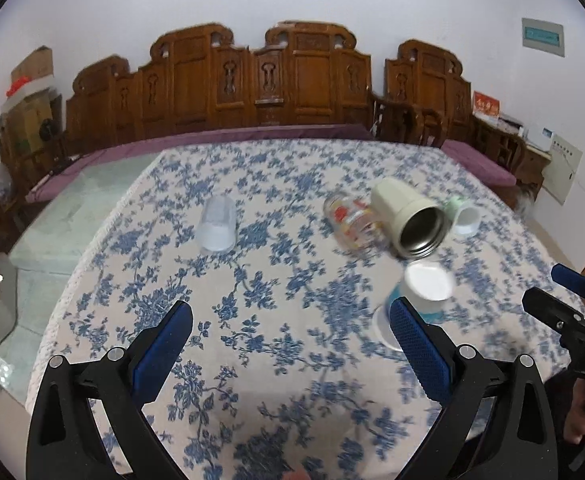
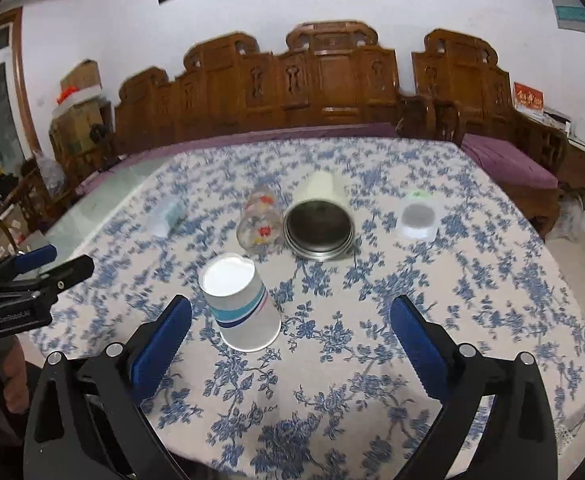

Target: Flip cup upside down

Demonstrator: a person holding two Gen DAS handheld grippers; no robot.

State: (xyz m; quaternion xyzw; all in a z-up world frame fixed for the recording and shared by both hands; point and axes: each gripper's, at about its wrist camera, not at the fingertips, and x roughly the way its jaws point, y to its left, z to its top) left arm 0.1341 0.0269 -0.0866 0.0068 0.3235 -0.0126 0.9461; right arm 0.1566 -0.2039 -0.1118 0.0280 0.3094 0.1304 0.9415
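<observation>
A white paper cup with blue bands [image 2: 241,305] stands upside down on the floral tablecloth, just ahead of my right gripper's left finger; it also shows in the left wrist view [image 1: 420,300], partly behind the right finger. A cream steel-lined mug [image 2: 321,216] [image 1: 410,220] lies on its side, mouth toward me. A printed glass [image 2: 261,222] [image 1: 352,220] lies on its side beside it. A small white-green cup [image 2: 417,216] [image 1: 463,216] lies further right. A frosted plastic cup [image 1: 218,224] [image 2: 168,216] sits far left. My left gripper [image 1: 292,344] and right gripper [image 2: 292,340] are open and empty.
The tablecloth [image 2: 332,360] covers a glass table [image 1: 72,216] whose bare part shows at left. A carved wooden bench with purple cushions [image 1: 252,88] runs behind. My right gripper appears at the right edge of the left wrist view [image 1: 572,312]; my left gripper appears at the left edge of the right wrist view [image 2: 32,276].
</observation>
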